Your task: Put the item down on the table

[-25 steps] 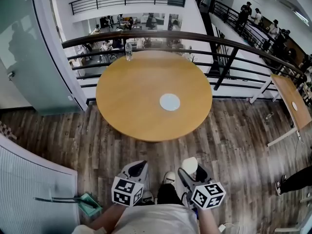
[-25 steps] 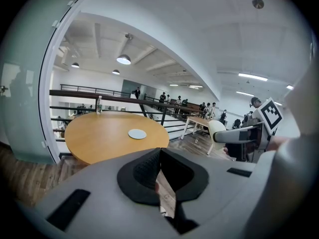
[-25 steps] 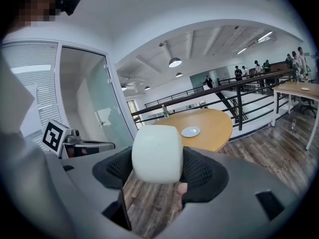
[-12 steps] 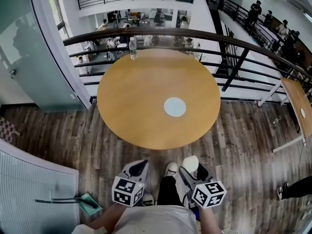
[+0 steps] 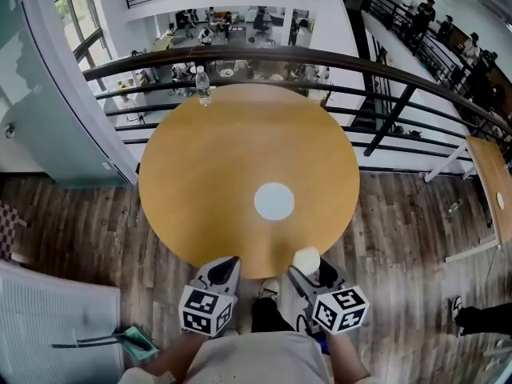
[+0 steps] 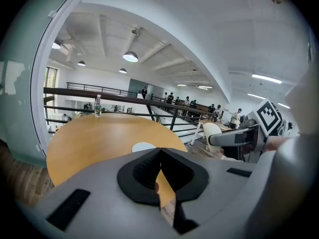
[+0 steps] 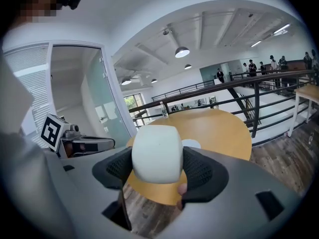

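A white rounded cup-like item (image 7: 156, 153) sits clamped between the black pads of my right gripper (image 7: 157, 169); in the head view the same item (image 5: 306, 260) hangs just over the near edge of the round wooden table (image 5: 240, 158). My left gripper (image 5: 222, 269) is beside it at the table's near edge, its jaws (image 6: 160, 167) pressed together with nothing between them. A white round disc (image 5: 274, 201) lies on the tabletop ahead of both grippers.
A clear water bottle (image 5: 203, 86) stands at the table's far left edge by a dark railing (image 5: 384, 70). Beyond the railing is an open drop to a lower floor. Another table (image 5: 490, 182) is at the right. Wooden floor surrounds the table.
The view has come closer to the table: both grippers, earlier over the floor short of it, now reach its near edge. The right gripper still holds the white item.
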### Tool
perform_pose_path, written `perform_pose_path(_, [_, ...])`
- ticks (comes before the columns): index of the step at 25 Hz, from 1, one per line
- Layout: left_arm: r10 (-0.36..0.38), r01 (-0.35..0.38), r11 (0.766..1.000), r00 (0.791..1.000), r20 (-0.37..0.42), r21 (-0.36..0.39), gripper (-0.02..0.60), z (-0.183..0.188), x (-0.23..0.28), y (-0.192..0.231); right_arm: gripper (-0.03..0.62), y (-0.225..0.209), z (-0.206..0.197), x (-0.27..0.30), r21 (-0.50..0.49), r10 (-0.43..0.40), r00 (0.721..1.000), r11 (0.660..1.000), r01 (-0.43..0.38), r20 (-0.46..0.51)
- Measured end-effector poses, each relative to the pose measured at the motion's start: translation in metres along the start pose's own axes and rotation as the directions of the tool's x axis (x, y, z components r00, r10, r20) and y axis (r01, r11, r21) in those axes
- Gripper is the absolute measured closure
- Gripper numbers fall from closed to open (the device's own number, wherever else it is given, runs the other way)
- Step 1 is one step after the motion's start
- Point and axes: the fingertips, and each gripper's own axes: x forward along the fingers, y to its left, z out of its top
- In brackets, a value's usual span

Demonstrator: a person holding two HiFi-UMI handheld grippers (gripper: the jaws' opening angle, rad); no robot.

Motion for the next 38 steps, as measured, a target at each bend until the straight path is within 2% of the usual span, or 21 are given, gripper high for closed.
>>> perform_pose_path(9, [0.043, -0.043, 0.999, 0.999, 0.005, -0.018, 0.558, 0.042, 0.065, 0.018, 0.283, -0.058, 0.043, 0.046, -0.018, 0.045, 0.998, 0.999, -0.045, -0.034])
perform_pose_path(15, [0.074, -0.074, 0.997, 0.997, 0.008, -0.013, 0.558, 0.059, 0.097, 0.011, 0.283, -0.095, 0.06, 0.06, -0.025, 0.07, 0.997, 0.997, -0.071, -0.036])
perform_pose_path(22, [0.084, -0.084, 0.996, 0.996, -0.011, -0.01, 0.558, 0.065, 0.108, 0.015, 0.284, -0.106, 0.063, 0.064, 0.012, 0.082, 0.996, 0.997, -0.081, -0.039])
perform_pose_path(31, [0.036, -0.036, 0.999, 0.999, -0.038, -0.005, 0.558, 0.071, 0.119, 0.032, 0.284, -0.103, 0.065, 0.072, 0.036, 0.036, 0.998, 0.999, -0.034, -0.054])
perform_pose_path(38, [-0.008, 0.008, 1.0, 1.0, -0.03, -0.001, 0.558, 0.081, 0.13, 0.041, 0.284, -0.111, 0.065, 0.082, 0.06, -0.012, 0.998, 0.998, 0.016, -0.053])
